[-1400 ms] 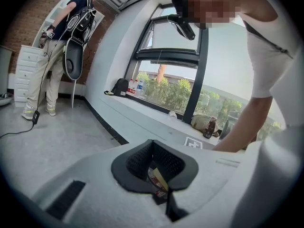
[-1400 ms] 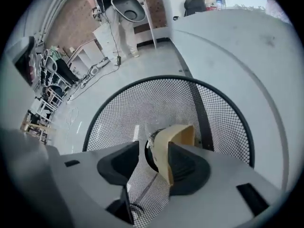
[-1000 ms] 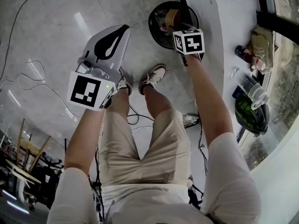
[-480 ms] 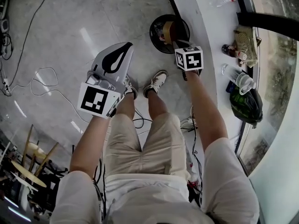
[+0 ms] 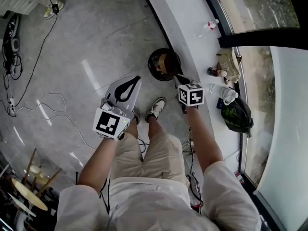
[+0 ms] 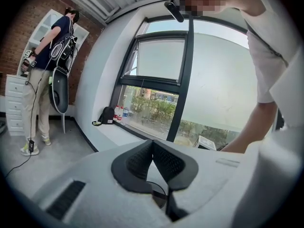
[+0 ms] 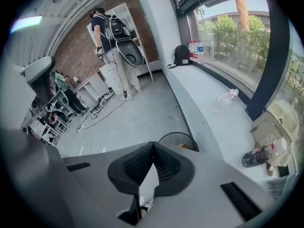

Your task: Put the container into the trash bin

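Right tongs (image 5: 179,78): jaws pressed together tip to tip with nothing between them, as the right gripper view (image 7: 153,145) shows. In the head view the tip hangs over the near right rim of the bin, pointing steeply down.
Left tongs (image 5: 131,83): jaws also closed tip to tip and empty (image 6: 152,144). They are held nearly level over bare floor, left of the person's shoe (image 5: 156,109) and well apart from the bin.
Container (image 5: 164,63): a tan shape lying inside the trash bin, apart from both tongs. It is too small to make out its form.
Trash bin (image 5: 151,60): round, black, open-topped and upright on the floor. Its right side sits just beside the ledge's dark lower edge; I cannot tell whether they touch.
Ledge (image 5: 185,18): a white raised sill along the window, running from the top of the head view down to the right. Its edge closes off the space on the bin's right.
Ledge load: one plastic bottle (image 5: 208,25) lies alone farther along. Nearer, a tan bag (image 5: 230,64), clear bottles (image 5: 222,93) and a dark bag (image 5: 236,117) crowd the window side.
Floor (image 5: 96,37): grey and glossy, open to the left of the bin and beyond it.
Cables (image 5: 48,105): looped on the floor, well left of the left tongs.
Other person (image 7: 111,37): standing far off by white drawers, well apart from the bin.
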### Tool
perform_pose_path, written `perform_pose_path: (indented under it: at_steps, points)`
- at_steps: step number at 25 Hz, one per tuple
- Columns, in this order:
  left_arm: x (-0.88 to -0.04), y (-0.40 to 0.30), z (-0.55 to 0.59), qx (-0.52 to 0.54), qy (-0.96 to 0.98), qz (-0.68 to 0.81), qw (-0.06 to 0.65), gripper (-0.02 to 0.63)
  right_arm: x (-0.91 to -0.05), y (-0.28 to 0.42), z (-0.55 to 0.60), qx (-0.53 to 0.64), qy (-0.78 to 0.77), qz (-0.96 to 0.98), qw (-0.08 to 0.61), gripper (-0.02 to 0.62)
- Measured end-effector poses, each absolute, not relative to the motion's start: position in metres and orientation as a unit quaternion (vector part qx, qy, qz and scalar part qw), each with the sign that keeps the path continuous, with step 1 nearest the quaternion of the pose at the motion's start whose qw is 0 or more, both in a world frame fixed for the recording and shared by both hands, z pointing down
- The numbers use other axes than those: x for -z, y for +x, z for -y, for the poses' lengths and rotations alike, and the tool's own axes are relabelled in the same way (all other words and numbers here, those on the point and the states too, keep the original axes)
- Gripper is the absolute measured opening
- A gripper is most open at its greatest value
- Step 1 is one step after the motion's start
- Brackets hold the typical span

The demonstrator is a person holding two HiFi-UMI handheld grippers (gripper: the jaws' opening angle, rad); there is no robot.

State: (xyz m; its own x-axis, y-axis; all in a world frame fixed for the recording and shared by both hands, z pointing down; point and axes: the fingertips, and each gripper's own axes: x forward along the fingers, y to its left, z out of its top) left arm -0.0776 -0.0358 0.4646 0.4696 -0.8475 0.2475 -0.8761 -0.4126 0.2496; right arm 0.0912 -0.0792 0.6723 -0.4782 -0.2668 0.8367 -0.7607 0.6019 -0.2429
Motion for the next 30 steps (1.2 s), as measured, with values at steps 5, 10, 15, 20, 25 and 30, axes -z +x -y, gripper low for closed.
perform_pose_path:
  at_steps: [5, 10, 15, 20, 25, 30]
  points:
    - [-0.428, -0.079, 0.027, -0.038, 0.846, 0.505, 0.166, 0.017, -0.619, 0.077, 0.081, -0.311, 0.335, 0.812, 0.364, 0.002]
    - [-0.399, -0.082, 0.015, -0.04, 0.847, 0.506, 0.16, 0.017, -0.57, 0.065, 0.075, -0.32, 0.34, 0.822, 0.326, 0.002]
    - [-0.364, -0.08, 0.003, -0.039, 0.85, 0.504, 0.15, 0.017, -0.526, 0.065, 0.066, -0.293, 0.334, 0.837, 0.318, 0.002]
    - [-0.328, -0.075, -0.005, -0.032, 0.853, 0.503, 0.132, 0.017, -0.477, 0.081, 0.064, -0.281, 0.352, 0.844, 0.292, 0.002]
    - [-0.29, -0.072, -0.014, -0.015, 0.854, 0.506, 0.117, 0.017, -0.425, 0.1, 0.063, -0.255, 0.372, 0.853, 0.263, 0.002]
    - [-0.24, -0.08, -0.018, 0.029, 0.848, 0.52, 0.102, 0.017, -0.366, 0.112, 0.066, -0.225, 0.395, 0.863, 0.222, 0.002]
